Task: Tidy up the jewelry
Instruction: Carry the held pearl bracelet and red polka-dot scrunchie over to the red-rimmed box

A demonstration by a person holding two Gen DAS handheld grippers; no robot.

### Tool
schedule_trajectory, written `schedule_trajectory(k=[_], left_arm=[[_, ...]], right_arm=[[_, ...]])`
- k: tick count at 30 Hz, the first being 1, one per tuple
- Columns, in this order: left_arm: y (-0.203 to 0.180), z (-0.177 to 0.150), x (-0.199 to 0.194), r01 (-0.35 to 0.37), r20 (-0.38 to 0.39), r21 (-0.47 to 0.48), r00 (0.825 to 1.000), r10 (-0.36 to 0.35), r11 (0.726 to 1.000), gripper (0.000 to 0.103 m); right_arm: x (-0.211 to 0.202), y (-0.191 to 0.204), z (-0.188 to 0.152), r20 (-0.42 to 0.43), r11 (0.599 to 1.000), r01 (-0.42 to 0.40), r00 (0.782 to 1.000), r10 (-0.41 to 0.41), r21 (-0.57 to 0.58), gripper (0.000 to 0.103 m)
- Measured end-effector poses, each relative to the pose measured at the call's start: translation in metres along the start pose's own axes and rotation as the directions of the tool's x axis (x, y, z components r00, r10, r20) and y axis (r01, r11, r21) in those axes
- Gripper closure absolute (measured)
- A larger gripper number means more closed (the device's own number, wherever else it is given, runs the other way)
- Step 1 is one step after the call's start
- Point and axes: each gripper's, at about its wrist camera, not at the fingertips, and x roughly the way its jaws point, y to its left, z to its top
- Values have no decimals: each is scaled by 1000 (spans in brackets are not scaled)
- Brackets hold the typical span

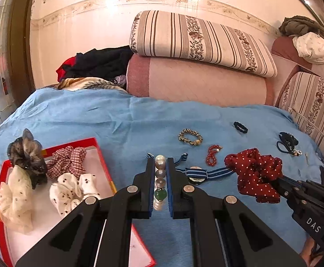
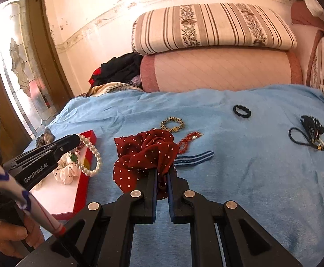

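pearl bracelet (image 1: 160, 179), one green bead

The right gripper (image 2: 162, 173) is pinching a red polka-dot scrunchie (image 2: 144, 153) over the blue bedspread (image 2: 250, 178) — its jaws are closed on the fabric. At the left, the left gripper (image 2: 76, 139) is carrying a pearl bracelet (image 2: 93, 155) above a red tray (image 2: 85, 178) — white scrunchies are lying inside.

Glossy pearl bracelet (image 1: 160, 178) gleaming, matt dotted cloth scrunchie (image 2: 144, 155), soft blue bedsheet (image 1: 117, 120) slightly wrinkled, shiny red tray (image 1: 104, 155).
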Motion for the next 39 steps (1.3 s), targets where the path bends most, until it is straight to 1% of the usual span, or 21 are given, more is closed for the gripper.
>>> schedule_trajectory(k=[6, 10, 18, 28, 32, 39], left_arm=[[12, 1, -12, -32, 26, -3, 999, 33, 999, 94], [25, 1, -21, -47, 39, -14, 998, 47, 999, 94], [67, -1, -43, -76, 56, -67, 995, 80, 995, 94], [119, -10, -68, -121, 75, -123, 989, 131, 985, 94], [136, -14, -70, -151, 62, -138, 985, 161, 979, 94], [165, -24, -61, -205, -6, -171, 978, 207, 964, 94]], right_arm=[[-9, 16, 2, 19, 1000, -3, 1000, 3, -6, 94], [-13, 36, -1, 23, 1000, -17, 1000, 17, -18, 94], [-11, 84, -11, -7, 998, -55, 998, 55, -21, 94], [-3, 147, -13, -36, 990, -92, 995, 88, -108, 94], [6, 168, -15, -59, 985, -115, 992, 108, -132, 93], [28, 192, -20, -102, 978, -143, 986, 129, -149, 93]])
